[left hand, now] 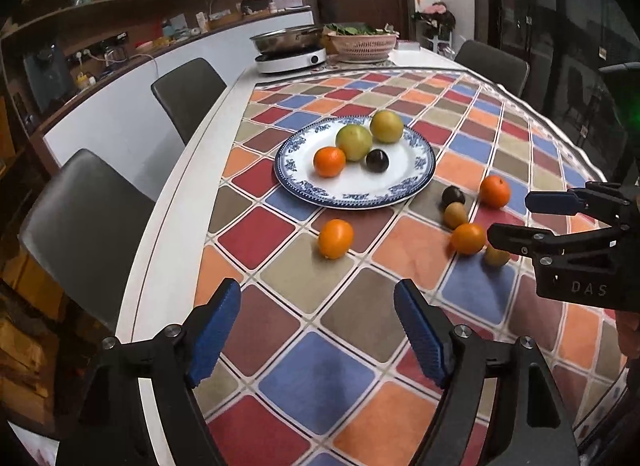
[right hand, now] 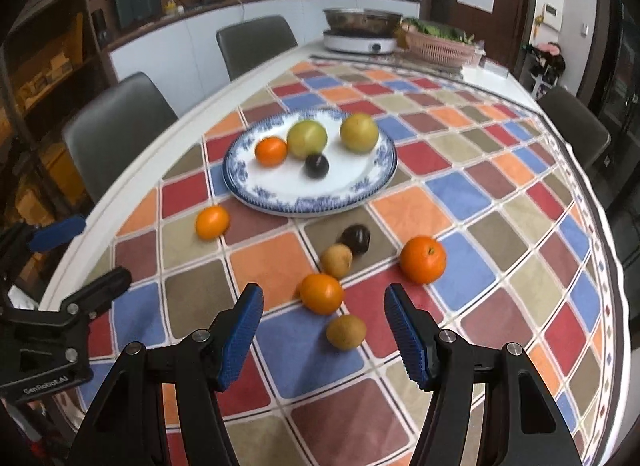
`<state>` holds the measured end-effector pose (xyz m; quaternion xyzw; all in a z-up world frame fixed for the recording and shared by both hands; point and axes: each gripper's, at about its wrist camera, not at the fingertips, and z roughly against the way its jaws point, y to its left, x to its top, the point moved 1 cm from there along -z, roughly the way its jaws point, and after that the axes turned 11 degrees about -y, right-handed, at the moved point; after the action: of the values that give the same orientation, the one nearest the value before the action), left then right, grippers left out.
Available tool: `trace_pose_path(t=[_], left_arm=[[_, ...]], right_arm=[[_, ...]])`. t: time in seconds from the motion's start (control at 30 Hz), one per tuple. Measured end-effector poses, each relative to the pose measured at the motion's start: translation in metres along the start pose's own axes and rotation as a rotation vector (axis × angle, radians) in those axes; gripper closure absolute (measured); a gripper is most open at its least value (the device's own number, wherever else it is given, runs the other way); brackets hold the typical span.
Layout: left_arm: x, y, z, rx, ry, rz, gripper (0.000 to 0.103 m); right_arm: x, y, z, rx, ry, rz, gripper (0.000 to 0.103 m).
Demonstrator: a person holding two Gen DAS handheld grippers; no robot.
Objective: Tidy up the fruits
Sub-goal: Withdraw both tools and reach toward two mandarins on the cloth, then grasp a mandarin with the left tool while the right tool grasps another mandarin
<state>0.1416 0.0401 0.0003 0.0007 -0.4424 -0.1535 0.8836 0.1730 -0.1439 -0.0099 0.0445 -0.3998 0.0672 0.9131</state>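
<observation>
A blue-and-white plate (left hand: 400,189) (right hand: 360,185) on the checkered tablecloth holds two yellow-green fruits, an orange (left hand: 329,161) and a dark plum (left hand: 377,160). Loose on the cloth lie an orange (left hand: 335,238) (right hand: 212,222), a dark plum (right hand: 356,239), a brown kiwi (right hand: 337,260), an orange (right hand: 321,293), a second kiwi (right hand: 346,331) and a bigger orange (right hand: 423,259). My left gripper (left hand: 318,330) is open and empty, short of the lone orange. My right gripper (right hand: 324,330) is open and empty, with the near kiwi between its fingers' line of sight; it also shows in the left wrist view (left hand: 516,217).
An induction cooker with a steel pot (left hand: 290,45) and a pink basket of greens (left hand: 362,43) stand at the table's far end. Grey chairs (left hand: 188,93) line the left side and another stands at the far right (left hand: 492,65). The table's white edge (left hand: 172,250) runs along the left.
</observation>
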Motion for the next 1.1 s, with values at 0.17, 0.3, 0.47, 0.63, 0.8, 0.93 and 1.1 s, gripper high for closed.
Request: trace_pose_path(t=[0.17,0.3,0.47,0.63,0.8,0.93,1.1], left_arm=[[0.002,0.005,-0.02,-0.026,0.024,-0.039,0.024],[0.005,0.01,-0.043,-0.07,0.063,-0.029,0.024],[0.012,0.01,-0.067,-0.097,0.085,-0.025,0.024],[0.015,0.012,-0.089,-0.126,0.098,-0.006,0.029],[0.015,0.012,-0.106,-0.139,0.125,0.007,0.042],[0.015,0.013,-0.115,-0.164,0.142,0.033,0.049],[0.016,0.008,-0.12,-0.174,0.153,0.031,0.055]], right_arm=[[-0.005,0.003,-0.014,-0.011,0.045,0.008,0.039],[-0.004,0.007,-0.026,-0.024,0.091,0.037,0.039],[-0.001,0.004,-0.036,-0.041,0.111,0.044,0.039],[-0.003,0.001,-0.044,-0.056,0.126,0.03,0.04],[-0.005,0.003,-0.052,-0.043,0.138,0.026,0.04],[-0.005,0.007,-0.057,-0.029,0.14,0.031,0.042],[-0.005,0.005,-0.061,0.001,0.147,0.003,0.048]])
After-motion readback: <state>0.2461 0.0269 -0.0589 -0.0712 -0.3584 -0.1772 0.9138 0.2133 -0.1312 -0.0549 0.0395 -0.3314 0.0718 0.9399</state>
